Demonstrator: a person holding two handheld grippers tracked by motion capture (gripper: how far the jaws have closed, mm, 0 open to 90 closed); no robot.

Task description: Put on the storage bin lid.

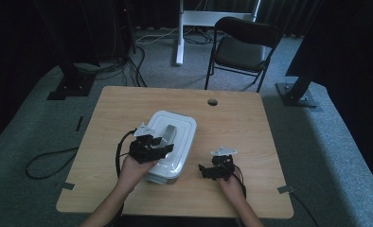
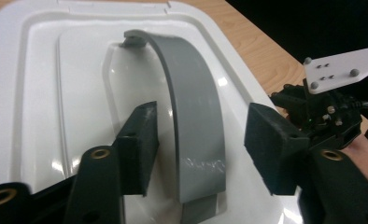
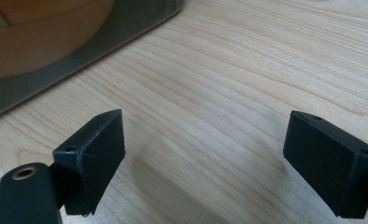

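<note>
At about nine o'clock of the table's centre, the left gripper [image 1: 152,147] hung over the white lidded container [image 1: 182,124], which lay just left of the middle of the wooden table [image 1: 241,118] with its long axis running from roughly seven to one o'clock. The left gripper view showed its jaws spread on either side of the grey handle [image 2: 191,116], the arched strap on the white lid [image 2: 42,93]. The left pad [image 2: 142,144] stood just beside the strap, with no sure contact to be made out; the right pad [image 2: 271,144] stood apart from it. So the handle lay straight ahead, at twelve o'clock between the jaws, its length running away from the camera, and this hand was by far the nearer one. Any lift would, I judge, depend on the jaws closing across the strap's width.

At about four o'clock of the container, the right gripper [image 1: 216,171] rested well apart from it, near the table's front edge, its jaws spread with nothing between them.

The right gripper view showed bare wood grain and, at eleven o'clock, the container's clear wall [image 3: 102,28] with something orange-brown inside, which the high view did not reveal.
</note>
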